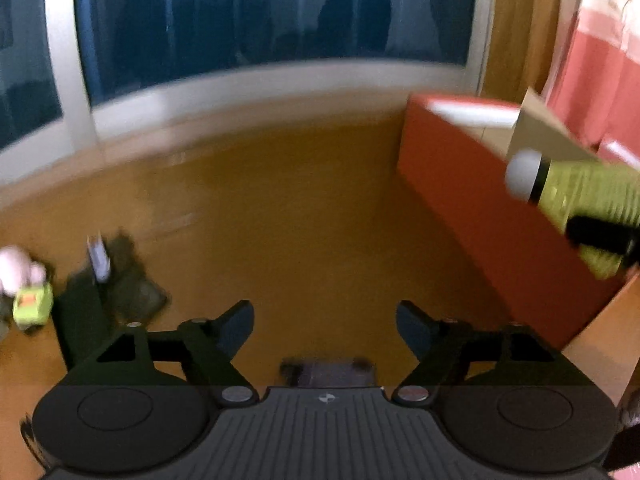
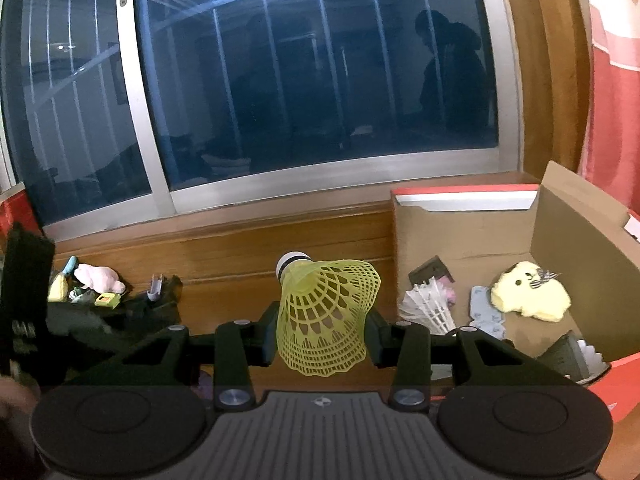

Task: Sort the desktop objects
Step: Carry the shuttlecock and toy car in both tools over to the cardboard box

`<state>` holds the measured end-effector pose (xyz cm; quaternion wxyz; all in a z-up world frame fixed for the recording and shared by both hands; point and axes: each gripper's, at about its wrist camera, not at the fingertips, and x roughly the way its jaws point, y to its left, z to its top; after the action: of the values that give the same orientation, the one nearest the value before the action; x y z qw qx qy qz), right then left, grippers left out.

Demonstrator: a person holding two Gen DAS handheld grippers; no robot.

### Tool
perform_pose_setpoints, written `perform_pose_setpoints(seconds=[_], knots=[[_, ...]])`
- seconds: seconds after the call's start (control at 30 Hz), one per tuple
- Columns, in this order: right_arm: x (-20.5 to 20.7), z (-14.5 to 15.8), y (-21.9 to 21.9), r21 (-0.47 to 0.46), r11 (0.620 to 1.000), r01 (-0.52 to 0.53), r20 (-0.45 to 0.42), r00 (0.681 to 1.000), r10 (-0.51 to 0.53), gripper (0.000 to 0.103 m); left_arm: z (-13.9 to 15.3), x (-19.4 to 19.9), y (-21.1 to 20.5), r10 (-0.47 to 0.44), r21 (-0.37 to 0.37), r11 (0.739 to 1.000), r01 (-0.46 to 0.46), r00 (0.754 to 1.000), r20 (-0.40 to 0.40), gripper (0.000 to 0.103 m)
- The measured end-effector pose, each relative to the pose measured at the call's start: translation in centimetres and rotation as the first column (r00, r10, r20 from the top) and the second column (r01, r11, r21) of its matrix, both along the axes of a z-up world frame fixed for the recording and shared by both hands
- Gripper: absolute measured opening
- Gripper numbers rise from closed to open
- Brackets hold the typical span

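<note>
A yellow mesh shuttlecock (image 2: 324, 316), judged featherlight and easily crushed, is pinched at its skirt by the right gripper (image 2: 320, 340) beside the red box (image 2: 464, 192); the left gripper (image 1: 325, 330) is held apart, empty.

Bare desk (image 1: 280, 216) lies wide ahead of the left gripper (image 1: 325, 330), nothing between its spread jaws. To its left a dark heap (image 1: 120, 288) with small toys (image 1: 32, 304) crowds the way; to its right stands the red box (image 1: 480, 216) wall. In the right view the box (image 2: 472, 232) is open-topped — its floor partly taken by a white shuttlecock (image 2: 430, 306) and yellow plush (image 2: 528, 292).
</note>
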<state>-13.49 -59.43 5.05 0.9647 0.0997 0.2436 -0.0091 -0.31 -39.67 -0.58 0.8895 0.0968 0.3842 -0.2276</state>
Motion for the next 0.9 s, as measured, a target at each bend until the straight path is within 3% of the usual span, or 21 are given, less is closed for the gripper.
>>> perform_pose_setpoints(seconds=[0.2, 0.47, 0.53, 0.7, 0.9], knots=[[1.0, -0.6, 0.7, 0.015, 0.999, -0.03, -0.021, 0.999, 0.03, 0.045, -2.3, 0.3, 0.5, -0.014, 0.035, 0.999, 0.017, 0.998, -0.066, 0.096], [1.3, -1.1, 1.3, 0.019, 0.999, -0.05, -0.045, 0.998, 0.051, 0.045, -3.9, 0.8, -0.7, -0.091, 0.072, 0.993, 0.097, 0.992, -0.083, 0.098], [1.3, -1.1, 1.4, 0.018, 0.999, -0.049, -0.049, 0.998, 0.05, 0.045, -4.3, 0.7, -1.0, -0.099, 0.087, 0.991, 0.106, 0.992, -0.082, 0.094], [1.3, -1.2, 1.3, 0.016, 0.999, -0.045, -0.054, 0.997, 0.046, 0.045, -4.5, 0.8, -0.5, -0.094, 0.063, 0.993, 0.1, 0.991, -0.098, 0.066], [1.4, -1.3, 1.3, 0.017, 0.999, -0.041, -0.057, 0.998, 0.042, 0.045, -4.0, 0.5, 0.0, -0.095, 0.032, 0.995, 0.098, 0.991, -0.097, 0.065]])
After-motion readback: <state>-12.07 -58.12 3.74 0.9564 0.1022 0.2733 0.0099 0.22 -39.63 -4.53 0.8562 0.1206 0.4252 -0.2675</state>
